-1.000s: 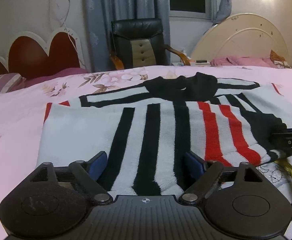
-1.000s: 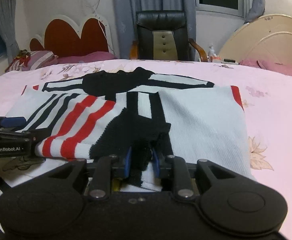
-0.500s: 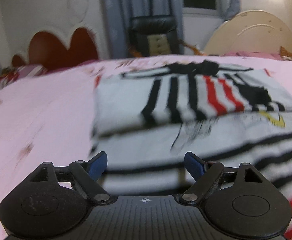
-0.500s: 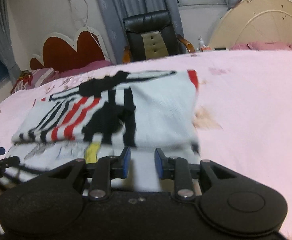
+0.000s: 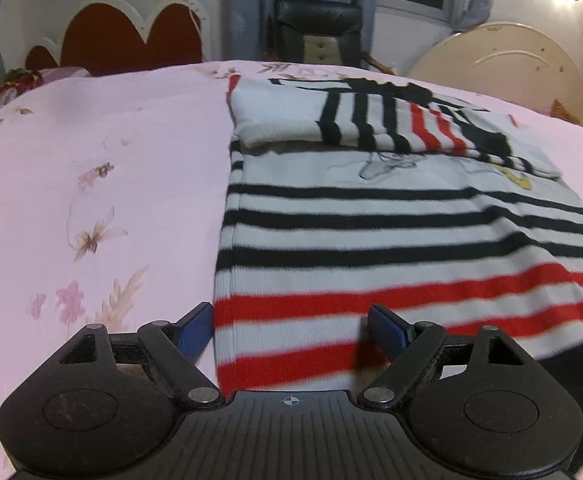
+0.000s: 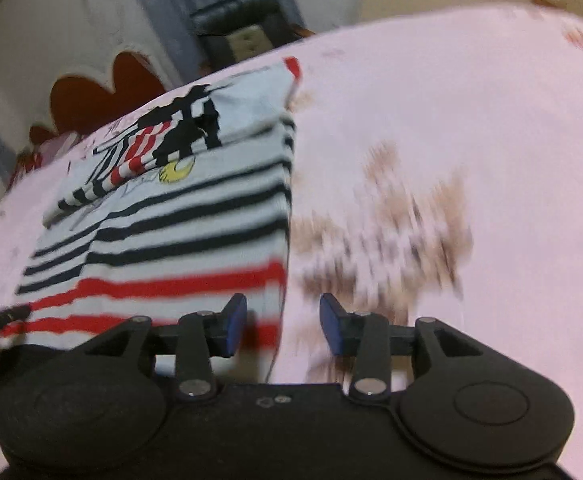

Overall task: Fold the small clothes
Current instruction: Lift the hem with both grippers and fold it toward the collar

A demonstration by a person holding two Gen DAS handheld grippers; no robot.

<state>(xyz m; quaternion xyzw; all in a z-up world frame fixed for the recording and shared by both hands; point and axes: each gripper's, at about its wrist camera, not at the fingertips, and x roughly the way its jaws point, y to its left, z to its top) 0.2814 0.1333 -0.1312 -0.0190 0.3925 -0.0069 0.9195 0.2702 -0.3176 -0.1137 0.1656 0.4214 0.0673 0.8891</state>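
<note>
The striped sweater point(image 5: 391, 216) lies flat on the pink floral bedspread point(image 5: 91, 168), its sleeves folded in across the chest at the far end and the red-striped hem nearest the grippers. The left wrist view shows the sweater's left edge crisply, plus the red heart-shaped headboard point(image 5: 131, 36), the black chair point(image 5: 317, 30) and a cream headboard point(image 5: 503, 64) beyond. The right wrist view shows the garment's right edge and a wide stretch of bare bedspread instead, all tilted and smeared with blur. In that view the floral print is just brown streaks, and a dark object at the left border is too cut off to identify. The sweater's right side runs out of the left view.

The left gripper point(image 5: 291, 330) has its blue pads wide apart, straddling the hem's left corner, holding nothing. The right gripper point(image 6: 283, 324) has its fingers moderately apart over the hem's right edge, gripping nothing.
</note>
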